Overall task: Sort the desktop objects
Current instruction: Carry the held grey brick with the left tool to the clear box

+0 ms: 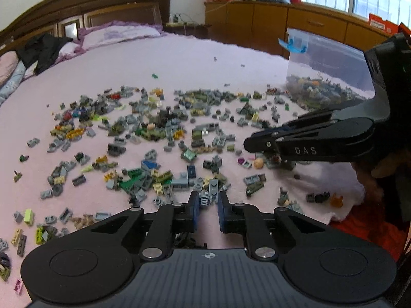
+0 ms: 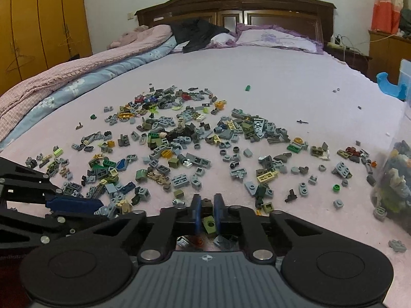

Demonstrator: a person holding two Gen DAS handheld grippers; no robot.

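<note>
Toy bricks (image 2: 179, 141) lie scattered across the pink bedsheet (image 2: 269, 77), spreading toward the clear plastic bin (image 1: 326, 69), which already holds a layer of them. Left claw (image 1: 208, 200) sits low among them, narrowly parted around a grey piece (image 1: 205, 200). Right claw (image 2: 205, 206) is clamped on a dark brick (image 2: 206, 202).

Matte black linkage grippers (image 1: 208, 200), blue-lined jaws, silver pivot screws, white "DAS" lettering.
</note>
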